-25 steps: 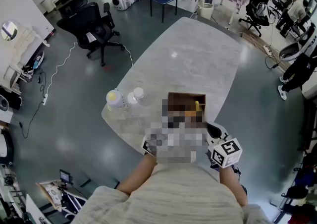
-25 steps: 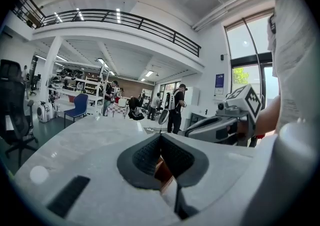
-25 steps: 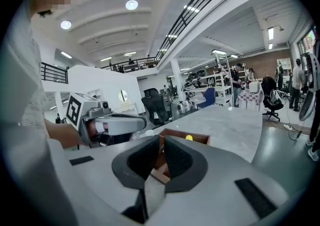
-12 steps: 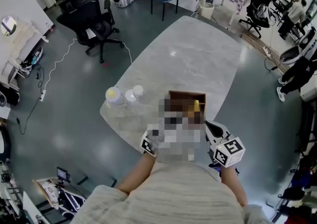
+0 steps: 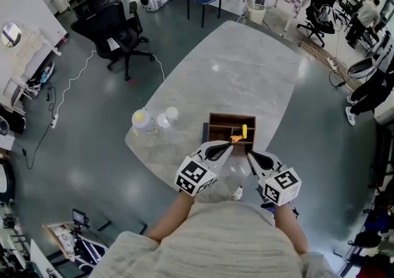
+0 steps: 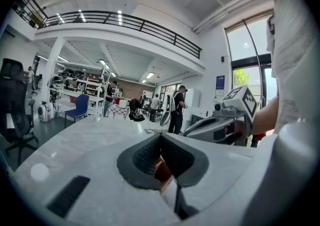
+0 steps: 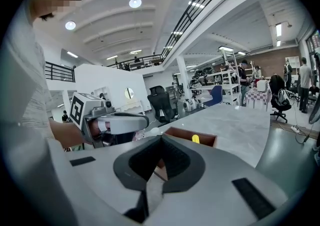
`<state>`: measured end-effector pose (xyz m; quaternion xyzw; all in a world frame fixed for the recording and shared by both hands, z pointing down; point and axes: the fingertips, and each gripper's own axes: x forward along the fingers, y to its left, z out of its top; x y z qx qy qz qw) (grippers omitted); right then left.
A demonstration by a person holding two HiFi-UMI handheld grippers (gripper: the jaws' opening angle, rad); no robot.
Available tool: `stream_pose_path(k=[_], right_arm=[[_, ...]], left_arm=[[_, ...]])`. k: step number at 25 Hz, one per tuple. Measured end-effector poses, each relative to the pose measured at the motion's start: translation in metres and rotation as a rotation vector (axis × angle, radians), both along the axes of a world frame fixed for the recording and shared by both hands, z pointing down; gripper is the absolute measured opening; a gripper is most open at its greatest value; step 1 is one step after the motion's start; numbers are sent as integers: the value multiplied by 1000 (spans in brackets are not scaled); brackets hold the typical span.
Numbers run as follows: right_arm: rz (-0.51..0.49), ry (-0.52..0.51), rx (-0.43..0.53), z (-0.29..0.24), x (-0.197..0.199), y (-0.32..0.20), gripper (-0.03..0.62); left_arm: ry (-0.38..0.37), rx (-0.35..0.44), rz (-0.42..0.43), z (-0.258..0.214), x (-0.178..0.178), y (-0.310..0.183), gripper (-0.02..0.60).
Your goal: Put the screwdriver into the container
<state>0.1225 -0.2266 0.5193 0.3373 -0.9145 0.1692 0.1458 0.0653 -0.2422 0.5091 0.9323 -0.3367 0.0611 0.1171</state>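
Left claw [image 5: 224,147]: pressed together, empty, nearer the screwdriver's near end.
Right claw [image 5: 251,156]: pressed together, empty, slightly farther back.
Screwdriver [image 5: 241,134]: lay inside container [image 5: 217,124], just ahead of both claws, long axis pointing away.

The left tongs [image 5: 228,145] and right tongs [image 5: 250,156] have pale grey shells, black ridged pads [image 6: 148,156] and a white cube [image 5: 196,176] with black square markers. The person wears a light ribbed top [image 5: 228,243].

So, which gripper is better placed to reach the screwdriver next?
Probably left: the left gripper, jaws shut, ends beside the screwdriver at the box; the right gripper is further back.
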Motion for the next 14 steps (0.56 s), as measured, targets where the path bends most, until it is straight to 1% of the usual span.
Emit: stream_pose_path(k=[9, 14], right_arm=[[9, -6, 21, -8, 9, -5, 11], [23, -8, 23, -9, 18, -7, 11]], left_arm=[[-1, 11, 19, -3, 6, 5, 17], [-14, 2, 11, 0, 7, 4, 18]])
